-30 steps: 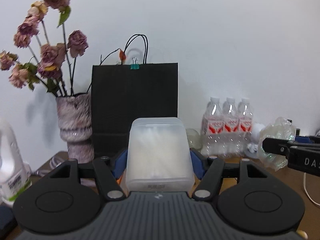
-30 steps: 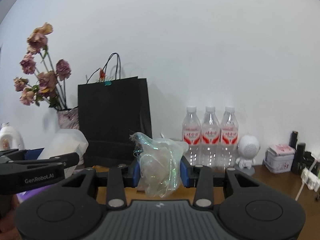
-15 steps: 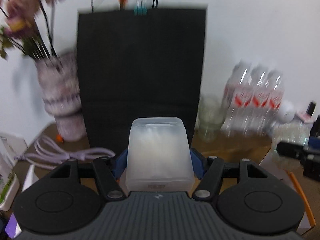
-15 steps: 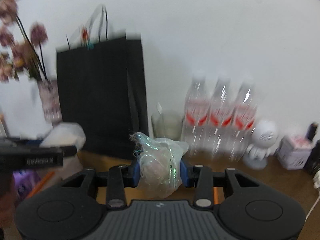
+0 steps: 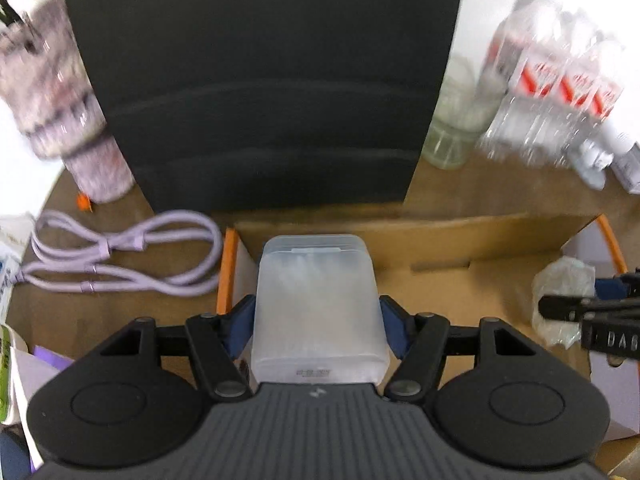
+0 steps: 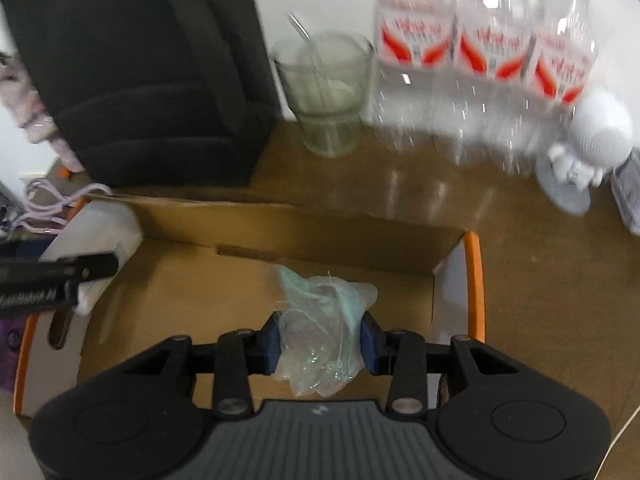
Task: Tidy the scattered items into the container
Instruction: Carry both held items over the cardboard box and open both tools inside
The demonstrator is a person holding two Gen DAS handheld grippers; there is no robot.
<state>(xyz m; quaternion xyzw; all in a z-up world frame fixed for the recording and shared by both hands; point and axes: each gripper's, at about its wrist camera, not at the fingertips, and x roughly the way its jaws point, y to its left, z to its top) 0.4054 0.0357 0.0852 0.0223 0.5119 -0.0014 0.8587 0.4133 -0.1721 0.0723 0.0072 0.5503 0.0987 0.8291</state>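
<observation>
A black paper bag [image 5: 260, 80] stands at the back of the brown table [image 6: 560, 280]. In front of it lies the open cardboard box [image 5: 440, 236], its floor bare. The left gripper [image 5: 316, 316] is over the box's left part, and its pads press a frosted plastic case [image 5: 316, 312] from both sides. The right gripper [image 6: 320, 340] is over the box too, clamped on a crumpled clear bag [image 6: 320, 332], probably thin film. A lilac cable [image 5: 120, 256] lies left of the box.

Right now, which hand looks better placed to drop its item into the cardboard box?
Right, probably: the right gripper holds its crumpled bag over the box floor; the left gripper's frosted case hangs nearer the wall.
</observation>
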